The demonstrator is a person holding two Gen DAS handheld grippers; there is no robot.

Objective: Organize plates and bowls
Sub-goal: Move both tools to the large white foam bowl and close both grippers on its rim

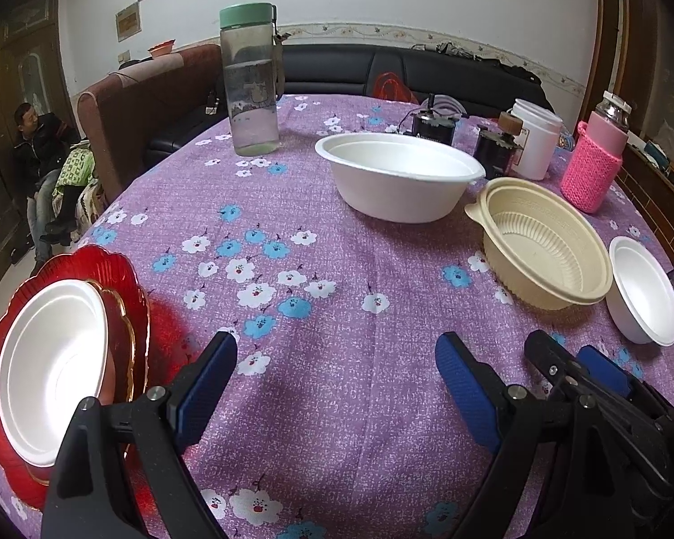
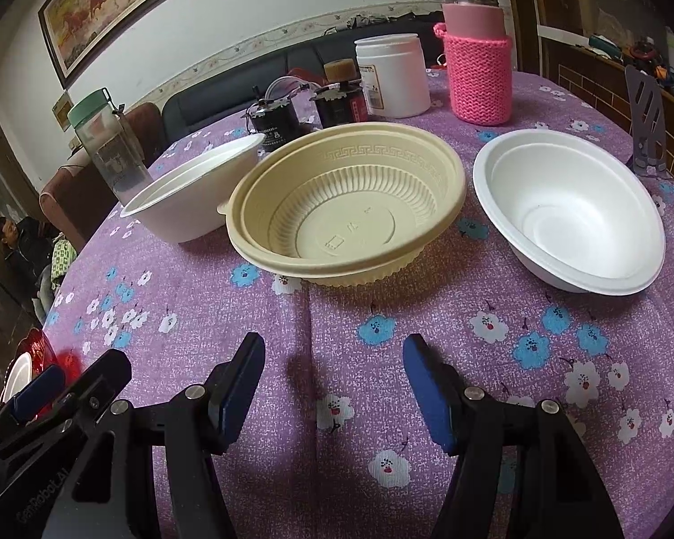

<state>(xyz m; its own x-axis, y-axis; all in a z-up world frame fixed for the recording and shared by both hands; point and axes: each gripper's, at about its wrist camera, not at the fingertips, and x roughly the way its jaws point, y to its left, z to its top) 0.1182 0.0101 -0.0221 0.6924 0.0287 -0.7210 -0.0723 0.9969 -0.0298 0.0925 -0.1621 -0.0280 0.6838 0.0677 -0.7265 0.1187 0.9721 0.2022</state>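
Hovering | left hand-held gripper (image 1: pixel 336 366) apart | right hand-held gripper (image 2: pixel 333 368) apart, "GenRobot.AI"

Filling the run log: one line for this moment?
left claw open, empty | right claw open, empty | beige bowl, white bowls unstacked

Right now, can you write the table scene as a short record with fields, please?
surface: purple floral tablecloth
stack: white dish on red plates
bowls: large white bowl, beige bowl, small white bowl, all empty
left gripper: open, empty
right gripper: open, empty
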